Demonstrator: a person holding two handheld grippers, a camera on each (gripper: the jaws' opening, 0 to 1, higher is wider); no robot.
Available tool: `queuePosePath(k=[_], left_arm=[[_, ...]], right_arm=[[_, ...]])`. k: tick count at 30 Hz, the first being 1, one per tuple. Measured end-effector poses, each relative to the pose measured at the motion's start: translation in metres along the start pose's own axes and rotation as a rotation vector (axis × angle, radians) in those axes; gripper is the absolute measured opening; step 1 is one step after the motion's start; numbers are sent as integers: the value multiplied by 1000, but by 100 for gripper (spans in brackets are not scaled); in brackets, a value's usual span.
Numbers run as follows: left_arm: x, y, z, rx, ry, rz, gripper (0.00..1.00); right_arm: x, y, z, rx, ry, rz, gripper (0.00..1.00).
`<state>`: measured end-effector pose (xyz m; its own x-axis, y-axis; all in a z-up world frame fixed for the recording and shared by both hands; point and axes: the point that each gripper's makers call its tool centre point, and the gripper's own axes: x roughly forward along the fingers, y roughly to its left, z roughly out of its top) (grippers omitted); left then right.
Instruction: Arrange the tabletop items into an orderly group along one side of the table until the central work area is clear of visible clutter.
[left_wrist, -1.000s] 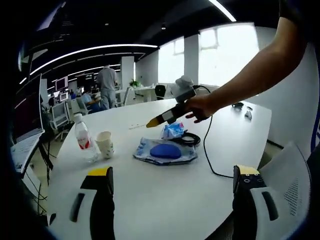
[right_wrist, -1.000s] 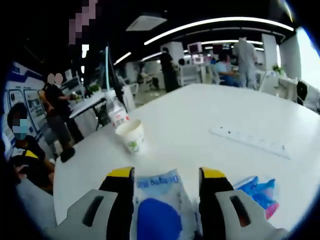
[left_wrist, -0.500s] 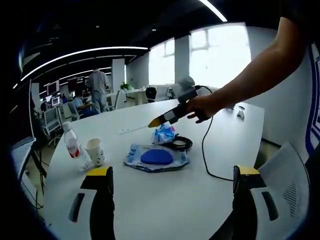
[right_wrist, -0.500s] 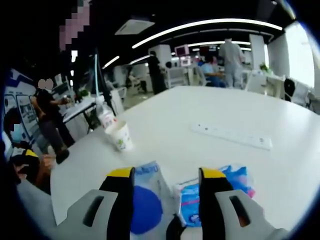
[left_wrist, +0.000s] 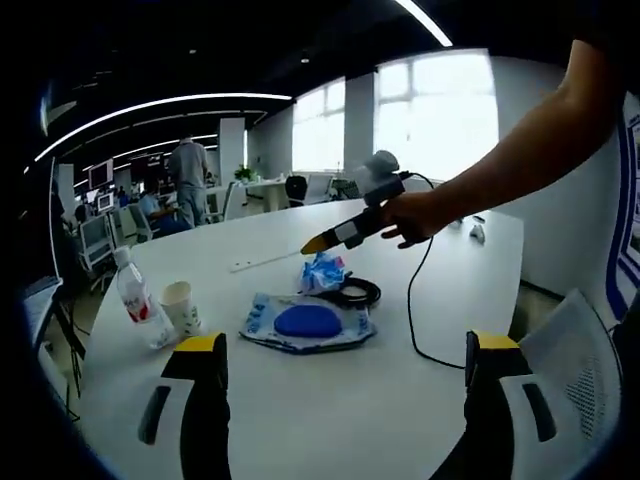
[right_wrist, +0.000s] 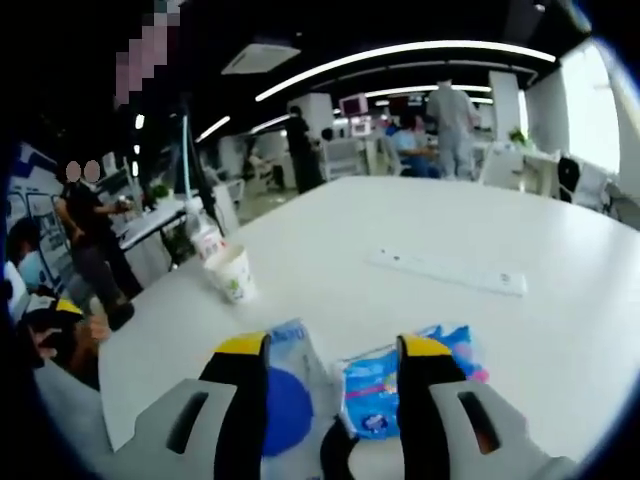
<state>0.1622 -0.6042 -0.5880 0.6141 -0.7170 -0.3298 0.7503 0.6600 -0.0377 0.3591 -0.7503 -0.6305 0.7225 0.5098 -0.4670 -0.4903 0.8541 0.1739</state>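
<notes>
Tissue pack (right_wrist: 382, 388) lying flat, right gripper (right_wrist: 330, 352) above

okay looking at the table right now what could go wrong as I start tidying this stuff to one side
The right gripper hangs open over the blue packet, close to the coiled black cable; a grab could snag the cable.

The paper cup and bottle stand upright near the table edge, so a careless sweep could tip them off.

The cord from the right gripper trails across the table and could drag the items.
</notes>
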Motion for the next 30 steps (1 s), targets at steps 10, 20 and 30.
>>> queuePosePath(k=[10,20,30], left_arm=[[14,12,7,8,-5,2,98],[33,20,16,-33,-25,1,97],[54,18,12,-47,-11,-25,95]], right_arm=[[-6,-6,1,6,-7,-20,47],[-15,-14,-3,27,-16,-41,47],[-24,-22,-9,44,-16,-65,46]])
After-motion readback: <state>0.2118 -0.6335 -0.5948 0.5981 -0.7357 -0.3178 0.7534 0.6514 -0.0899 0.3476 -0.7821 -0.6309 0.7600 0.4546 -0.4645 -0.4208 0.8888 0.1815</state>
